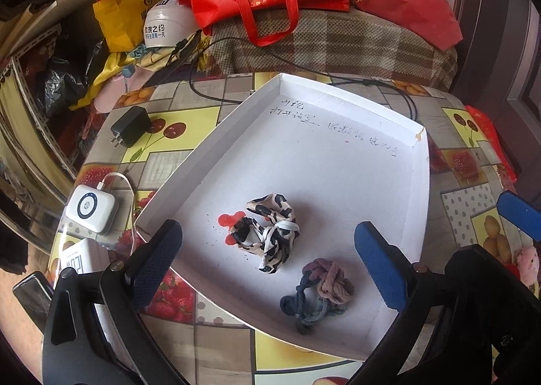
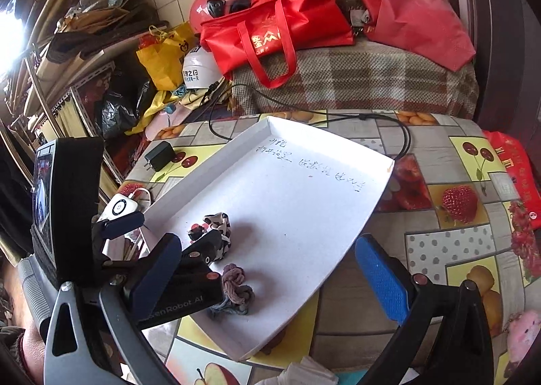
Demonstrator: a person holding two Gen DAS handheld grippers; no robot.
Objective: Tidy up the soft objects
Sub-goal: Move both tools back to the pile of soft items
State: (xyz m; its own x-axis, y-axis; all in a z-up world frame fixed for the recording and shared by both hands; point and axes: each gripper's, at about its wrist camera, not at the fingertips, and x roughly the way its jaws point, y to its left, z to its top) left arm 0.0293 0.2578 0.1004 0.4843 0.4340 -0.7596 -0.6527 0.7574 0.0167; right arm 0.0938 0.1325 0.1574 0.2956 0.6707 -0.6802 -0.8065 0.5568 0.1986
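Leopard-print scrunchie (image 1: 267, 232) and braided hair ties (image 1: 318, 290) lie apart inside the white box lid (image 1: 338, 155), scrunchie at 11 o'clock of the ties. Left gripper (image 1: 267, 263) hovers above them, nearer, jaws wide, empty. Right gripper (image 2: 270, 270) also wide, empty; ties at its 9 o'clock.

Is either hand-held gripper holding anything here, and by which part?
Nothing is held. Both the left hand-held gripper and right hand-held gripper stand open, clear of the patterned scrunchie and knotted hair ties in the white tray.
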